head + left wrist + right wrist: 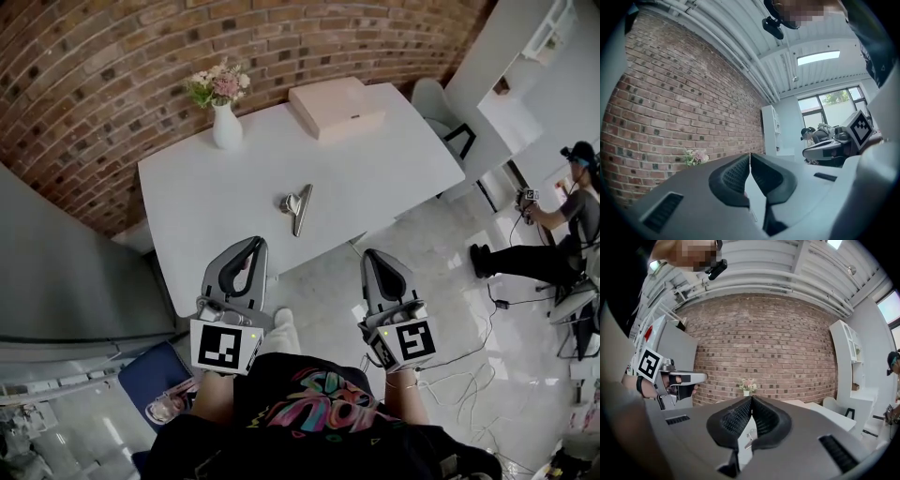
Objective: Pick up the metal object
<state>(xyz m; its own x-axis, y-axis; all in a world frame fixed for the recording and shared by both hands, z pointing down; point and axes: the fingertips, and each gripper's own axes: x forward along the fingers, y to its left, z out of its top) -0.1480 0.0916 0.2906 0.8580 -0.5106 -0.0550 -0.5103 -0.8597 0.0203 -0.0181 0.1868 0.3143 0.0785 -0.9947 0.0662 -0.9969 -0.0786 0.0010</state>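
Left claw (255, 243): jaws closed tip to tip, nothing held between them, as shown in the left gripper view (750, 155). In the head view the tips are seen over the near edge of the counter (375, 178).

Right claw (371, 254): jaws likewise pressed together and empty (751, 398); held just short of the near edge, over the floor (422, 281).

Metal object (298, 204): laid flat near the middle of the counter, ahead of both claws and between their lines. Its long axis is set roughly away from the person, the far end tilted slightly right; the broader part is turned to the left. It is glimpsed below the right jaws (749, 438).

Open room: bare white surface is left on every side of the object.

Vase of flowers (226, 127): far left corner, well apart.

Pink box (336, 108): far edge, well apart.

Brick wall (141, 75): behind the far edge.

Seated person (562, 234): far right, on the floor side.
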